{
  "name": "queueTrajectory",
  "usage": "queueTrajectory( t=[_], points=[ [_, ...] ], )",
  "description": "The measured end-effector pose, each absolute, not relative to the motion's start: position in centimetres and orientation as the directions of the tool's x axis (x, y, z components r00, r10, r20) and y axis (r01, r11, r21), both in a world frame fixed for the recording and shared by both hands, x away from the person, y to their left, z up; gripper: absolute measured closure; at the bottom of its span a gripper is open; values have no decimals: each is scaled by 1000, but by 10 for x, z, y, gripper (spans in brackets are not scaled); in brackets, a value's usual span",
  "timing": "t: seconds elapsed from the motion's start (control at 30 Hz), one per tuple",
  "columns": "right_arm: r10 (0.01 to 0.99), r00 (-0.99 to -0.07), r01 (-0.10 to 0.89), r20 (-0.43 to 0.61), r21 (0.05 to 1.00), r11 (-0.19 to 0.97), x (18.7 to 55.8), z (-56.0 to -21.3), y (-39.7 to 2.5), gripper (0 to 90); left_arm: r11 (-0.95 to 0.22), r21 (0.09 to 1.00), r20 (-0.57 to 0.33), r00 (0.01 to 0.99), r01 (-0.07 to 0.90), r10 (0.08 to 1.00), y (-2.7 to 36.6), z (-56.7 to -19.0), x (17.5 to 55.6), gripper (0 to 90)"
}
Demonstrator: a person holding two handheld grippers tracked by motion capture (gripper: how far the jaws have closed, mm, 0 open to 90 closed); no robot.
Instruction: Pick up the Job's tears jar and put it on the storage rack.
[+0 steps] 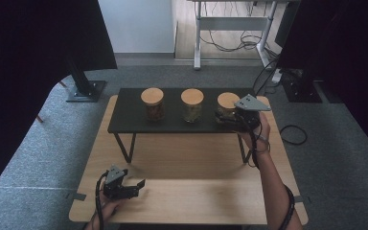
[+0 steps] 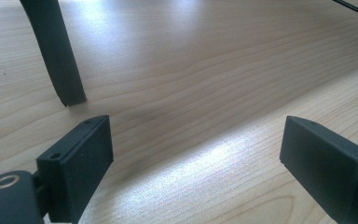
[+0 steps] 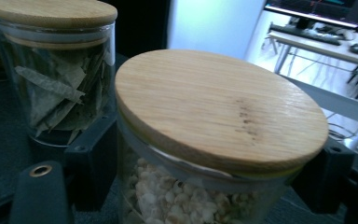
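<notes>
Grey carpet (image 1: pixel 172 79) meets a white wall (image 1: pixel 136 24), dark curtains (image 1: pixel 43 38) at both sides, a metal-legged desk (image 1: pixel 232 21) beyond.

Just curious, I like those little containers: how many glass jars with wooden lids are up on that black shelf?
3, in a row on the black shelf: the left jar, the middle jar and the right jar, which sits between the right gripper's jaws. None seems hidden.

Dim room, perhaps slightly soft focus
</notes>
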State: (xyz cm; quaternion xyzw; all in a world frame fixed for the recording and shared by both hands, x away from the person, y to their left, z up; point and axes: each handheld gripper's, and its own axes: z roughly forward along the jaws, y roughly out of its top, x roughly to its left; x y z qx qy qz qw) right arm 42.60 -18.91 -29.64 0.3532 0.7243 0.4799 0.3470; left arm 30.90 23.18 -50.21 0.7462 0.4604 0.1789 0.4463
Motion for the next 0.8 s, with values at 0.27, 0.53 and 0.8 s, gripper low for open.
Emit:
queueTrajectory(
  t=[0.27,0.53,0.8],
  points=[
    [856,-490,180,-166,941,285,421,-296,-184,118,-180,827,-146,513,532,846,231,-502,310,89],
    [879,-459,183,-133,953,240,417,-297,-188,107,-193,820,-134,509,538,850,228,-502,311,94],
    [876,-470,176,-103,962,208,406,-299,-197,106,-186,814,-151,510,550,847,227,-503,316,92]
  ],
)
